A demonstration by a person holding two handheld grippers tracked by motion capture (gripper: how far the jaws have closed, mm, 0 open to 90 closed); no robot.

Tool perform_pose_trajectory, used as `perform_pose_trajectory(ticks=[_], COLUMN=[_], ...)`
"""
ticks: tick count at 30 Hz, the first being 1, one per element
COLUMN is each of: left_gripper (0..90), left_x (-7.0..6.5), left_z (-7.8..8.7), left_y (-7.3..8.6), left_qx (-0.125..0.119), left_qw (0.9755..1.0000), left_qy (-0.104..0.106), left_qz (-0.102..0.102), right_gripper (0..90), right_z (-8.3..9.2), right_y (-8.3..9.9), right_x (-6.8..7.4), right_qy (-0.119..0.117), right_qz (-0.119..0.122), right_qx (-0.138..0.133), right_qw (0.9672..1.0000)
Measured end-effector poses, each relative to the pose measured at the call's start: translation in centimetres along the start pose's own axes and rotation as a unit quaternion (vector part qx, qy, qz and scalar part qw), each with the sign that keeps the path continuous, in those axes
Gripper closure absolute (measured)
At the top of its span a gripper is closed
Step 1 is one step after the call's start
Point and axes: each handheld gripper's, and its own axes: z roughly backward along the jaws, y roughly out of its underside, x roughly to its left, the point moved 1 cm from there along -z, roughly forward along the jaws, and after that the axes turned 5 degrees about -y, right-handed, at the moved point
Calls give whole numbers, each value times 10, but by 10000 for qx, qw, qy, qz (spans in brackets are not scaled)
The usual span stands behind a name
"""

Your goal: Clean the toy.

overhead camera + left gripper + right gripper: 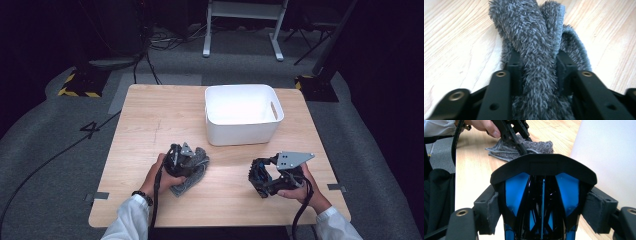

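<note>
The left gripper [537,72] is pinching a bunched ridge of the grey towel [534,37], jaws pressing in on both sides so the fluffy cloth is gathering up between them, probably for a lift. That towel is lying on the wooden table [150,115], in front of the white bin [243,114] and off to its left. The right gripper [543,202] is clamping a black-and-blue object [541,195], its pads squeezing the sides, waiting just in front of the bin.
</note>
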Motion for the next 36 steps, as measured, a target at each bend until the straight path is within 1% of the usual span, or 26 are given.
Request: perform_pose_trajectory(ticks=[1, 2, 3, 4, 5, 6, 7, 8, 9, 10, 11, 12, 13, 14, 15, 16, 18, 19, 22, 24, 26, 28, 29, 30, 34, 36], left_gripper=[675, 685, 691, 691, 691, 691, 691, 691, 691, 691, 691, 692, 693, 693, 693, 693, 692, 692, 694, 694, 694, 694, 695, 696, 697, 697], left_x=[-3, -9, -16, -24, -32, -41, -48, -56, -63, -69, -74, -78, -81, -81, -81, -81, -82, -83, -88, -91, -94, -96, -98, -99, -102, -103], left_z=[0, 1, 2, 4, 8, 12, 17, 21, 25, 28, 30, 30, 29, 27, 27, 26, 25, 25, 20, 15, 10, 6, 5, 4, -8, -13], left_y=[-2, -4, -7, -12, -18, -24, -31, -37, -42, -47, -51, -54, -55, -56, -56, -56, -56, -56, -55, -54, -53, -53, -53, -52, -49, -48], left_qx=[-114, -225, -376, -558, -788, -1032, -1298, -1592, -1805, -1979, -2088, -2139, -2150, -2168, -2182, -2201, -2208, -2201, -2076, -1948, -1852, -1781, -1728, -1691, -1383, -1263], left_qw=[9998, 9993, 9981, 9960, 9928, 9887, 9837, 9770, 9712, 9661, 9625, 9608, 9605, 9595, 9589, 9581, 9572, 9574, 9593, 9616, 9626, 9639, 9646, 9645, 9681, 9689], left_qy=[132, 297, 433, 592, 771, 932, 1080, 1252, 1378, 1452, 1500, 1518, 1502, 1529, 1568, 1585, 1577, 1550, 1485, 1449, 1374, 1323, 1272, 1258, 1206, 1155], left_qz=[-18, -105, -234, -375, -477, -557, -618, -672, -717, -799, -861, -901, -934, -951, -917, -925, -1004, -1047, -1207, -1278, -1423, -1472, -1534, -1592, -1707, -1789], right_gripper=[253, 253, 254, 254, 253, 253, 254, 254, 254, 253, 254, 253, 253, 254, 254, 254, 254, 254, 254, 254, 254, 254, 254, 254, 254, 254], right_z=[0, -1, -3, -3, -6, -6, -7, -8, -8, -9, -9, -8, -7, -5, -3, -2, -1, -1, -3, -5, -5, -6, -6, -6, -4, -3], right_y=[0, 0, -1, -1, -3, -3, -4, -5, -5, -6, -7, -7, -7, -7, -7, -7, -7, -7, -9, -10, -11, -13, -13, -15, -17, -17], right_x=[0, 0, -1, -1, 0, 0, 1, 2, 2, 2, 2, 3, 2, 1, 0, -1, -1, -1, 0, 0, 0, -1, -1, 0, 1, 2], right_qy=[-4, -9, -16, -16, -35, -35, -32, -47, -47, -39, -19, -12, -1, 11, 29, 45, 69, 82, 83, 74, 58, 42, 51, 42, 21, 26], right_qz=[2, 6, 40, 40, 48, 48, 61, 62, 62, 64, 73, 65, 46, 12, 0, -13, -26, -29, -12, -23, -79, -140, -147, -157, -164, -144], right_qx=[-6, -6, -39, -39, -71, -71, -99, -187, -187, -216, -258, -320, -391, -467, -526, -572, -644, -664, -770, -823, -930, -1050, -1075, -1139, -1225, -1232], right_qw=[10000, 10000, 10000, 10000, 10000, 10000, 9999, 9998, 9998, 9997, 9996, 9995, 9992, 9989, 9986, 9984, 9979, 9978, 9970, 9966, 9956, 9944, 9941, 9934, 9923, 9923])
